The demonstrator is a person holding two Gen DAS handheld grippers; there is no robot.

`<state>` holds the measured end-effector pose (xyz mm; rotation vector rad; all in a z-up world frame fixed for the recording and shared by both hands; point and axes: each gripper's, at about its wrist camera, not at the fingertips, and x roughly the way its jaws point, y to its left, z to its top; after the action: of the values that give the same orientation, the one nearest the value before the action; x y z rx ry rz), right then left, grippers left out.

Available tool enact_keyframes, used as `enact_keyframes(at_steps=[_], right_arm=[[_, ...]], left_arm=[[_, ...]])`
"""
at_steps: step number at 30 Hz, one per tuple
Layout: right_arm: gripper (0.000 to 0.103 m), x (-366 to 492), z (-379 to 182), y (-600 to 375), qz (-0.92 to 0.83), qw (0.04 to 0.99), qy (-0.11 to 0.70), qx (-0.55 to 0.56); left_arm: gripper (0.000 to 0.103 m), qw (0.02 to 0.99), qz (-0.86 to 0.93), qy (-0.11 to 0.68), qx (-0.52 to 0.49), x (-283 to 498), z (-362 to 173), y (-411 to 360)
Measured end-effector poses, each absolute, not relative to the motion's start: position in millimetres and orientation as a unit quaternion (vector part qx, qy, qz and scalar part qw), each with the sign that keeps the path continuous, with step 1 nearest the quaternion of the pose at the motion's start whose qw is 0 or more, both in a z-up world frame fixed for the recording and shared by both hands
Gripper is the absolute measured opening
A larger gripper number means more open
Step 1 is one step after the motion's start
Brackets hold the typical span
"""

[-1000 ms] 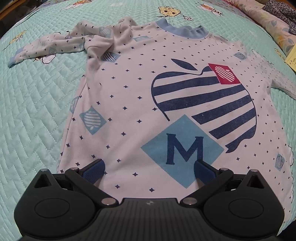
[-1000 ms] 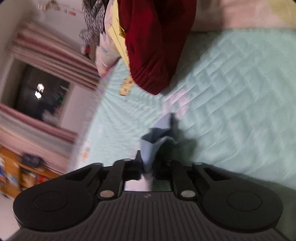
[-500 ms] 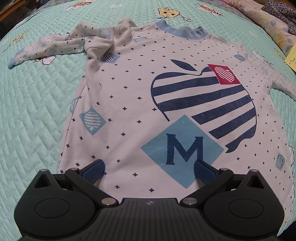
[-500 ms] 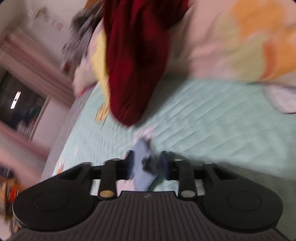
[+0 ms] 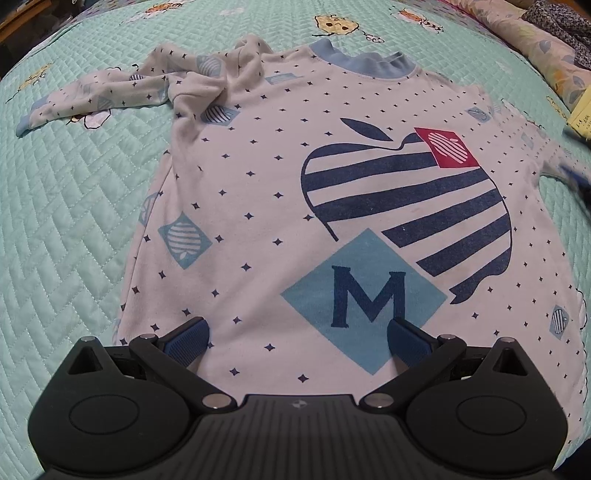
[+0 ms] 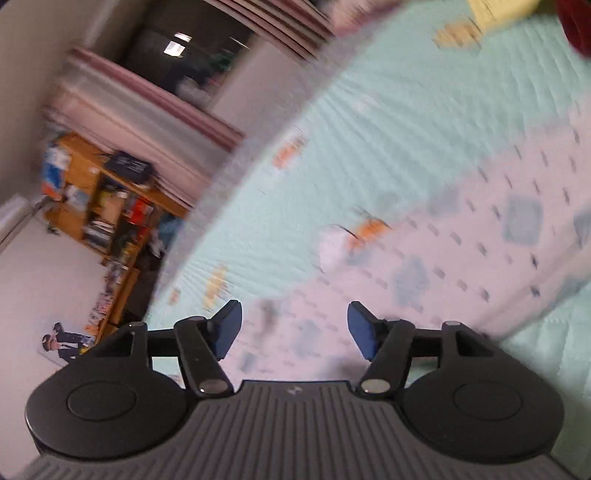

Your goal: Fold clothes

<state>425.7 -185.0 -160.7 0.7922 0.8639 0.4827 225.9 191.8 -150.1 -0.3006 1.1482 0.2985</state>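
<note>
Having let go of the sleeve cuff, the right gripper is opening empty and swinging over the shirt; the left gripper is hovering open near the hem, so folding is not yet starting.

My left camera's housing covers the hem of the shirt and the frame edge cuts its far sleeve, while my right camera smears the bookshelf and what may be a dark red garment.
</note>
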Motion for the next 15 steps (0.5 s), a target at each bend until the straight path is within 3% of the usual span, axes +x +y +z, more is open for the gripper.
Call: enact_keyframes(at_steps=[1, 6, 11, 15], right_arm=[[0.053, 422.9, -169.0, -194.9, 0.222, 0.797, 0.405, 0.390], [0.053, 394.1, -164.7, -239.1, 0.154, 0.817, 0.367, 0.417], [0.075, 385.5, -144.8, -228.0, 0.153, 0.844, 0.357, 0.370], [0.078, 396.6, -151.8, -193.5, 0.236, 0.821, 0.373, 0.362]], left_arm=[[0.102, 0.819, 0.140, 0.539, -0.142, 225.7, -150.1, 192.0], [0.103, 0.819, 0.138, 0.538, -0.141, 224.5, -150.9, 193.0], [0.103, 0.820, 0.141, 0.537, -0.140, 224.7, -151.2, 191.7], [0.103, 0.819, 0.140, 0.538, -0.140, 224.8, -151.0, 191.6]])
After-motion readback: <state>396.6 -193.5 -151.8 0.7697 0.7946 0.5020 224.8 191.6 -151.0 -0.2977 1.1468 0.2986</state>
